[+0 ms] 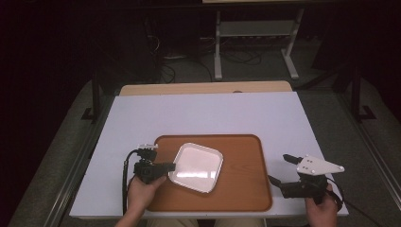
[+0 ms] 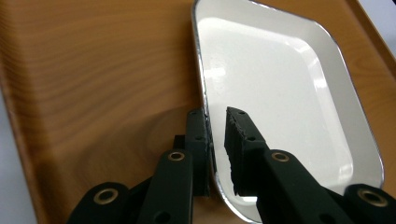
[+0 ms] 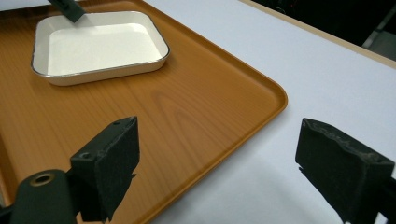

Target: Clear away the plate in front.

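Observation:
A white square dish (image 1: 196,166) with a thin dark rim lies on a wooden tray (image 1: 241,189) near the table's front. My left gripper (image 1: 172,166) reaches it from the left. In the left gripper view the dish (image 2: 280,93) has its near rim between the jaws of the gripper (image 2: 215,116). One jaw lies against the rim's outside and the other stands a little off inside, so the grip is open. My right gripper (image 1: 280,169) hovers wide open over the tray's right edge (image 3: 187,107), with nothing between the jaws (image 3: 219,154). The dish (image 3: 100,44) is empty.
The tray sits on a white table top (image 1: 213,113) with a wooden strip (image 1: 203,88) along its far edge. Beyond the table a pale metal stand (image 1: 255,42) and cables are on the dark floor. Bare white surface lies behind and beside the tray.

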Tool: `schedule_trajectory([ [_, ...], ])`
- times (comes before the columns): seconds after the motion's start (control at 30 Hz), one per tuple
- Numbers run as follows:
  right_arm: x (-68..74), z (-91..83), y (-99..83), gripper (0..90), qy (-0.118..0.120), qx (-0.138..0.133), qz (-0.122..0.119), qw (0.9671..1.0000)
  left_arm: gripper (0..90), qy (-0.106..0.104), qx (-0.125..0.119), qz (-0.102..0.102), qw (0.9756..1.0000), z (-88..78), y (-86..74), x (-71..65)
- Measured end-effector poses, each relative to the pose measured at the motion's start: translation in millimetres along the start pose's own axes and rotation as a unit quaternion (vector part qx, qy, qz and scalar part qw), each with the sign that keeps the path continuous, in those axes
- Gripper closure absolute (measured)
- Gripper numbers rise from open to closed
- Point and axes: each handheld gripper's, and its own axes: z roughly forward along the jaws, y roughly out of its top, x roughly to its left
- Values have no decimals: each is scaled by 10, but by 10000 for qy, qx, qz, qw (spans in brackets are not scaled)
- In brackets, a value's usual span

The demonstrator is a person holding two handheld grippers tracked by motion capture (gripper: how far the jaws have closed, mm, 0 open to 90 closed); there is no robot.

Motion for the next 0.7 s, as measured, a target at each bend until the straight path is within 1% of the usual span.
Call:
schedule_trajectory([
  [0.07,3,0,1,126,4,7,-5,10000,759,-79,14,-38,10000,-12,-29,-7],
  [0.1,3,1,3,126,9,10,-14,10000,758,-102,17,-25,9999,-18,-46,-10],
  [0.17,5,1,4,126,7,13,-25,10000,726,-251,62,-150,9996,-24,-80,-8],
  [0.23,1,-3,3,126,-3,10,-16,10000,702,-343,133,-125,9992,-31,-107,-15],
  [0.27,-3,-6,2,126,-12,-1,-5,10000,689,-356,113,-162,9992,-35,-123,-26],
  [0.4,-2,-10,3,126,-23,-14,-12,10000,672,-478,172,-137,9986,-61,-177,-60],
  [0.47,3,-6,6,126,-21,10,-27,10000,642,-542,173,-177,9982,-65,-202,-79],
  [0.5,6,-5,7,126,-25,15,-31,10000,637,-559,176,-158,9982,-69,-212,-87],
  [0.7,9,-11,10,126,-40,13,-23,10000,638,-638,216,-125,9976,-68,-262,-116],
])
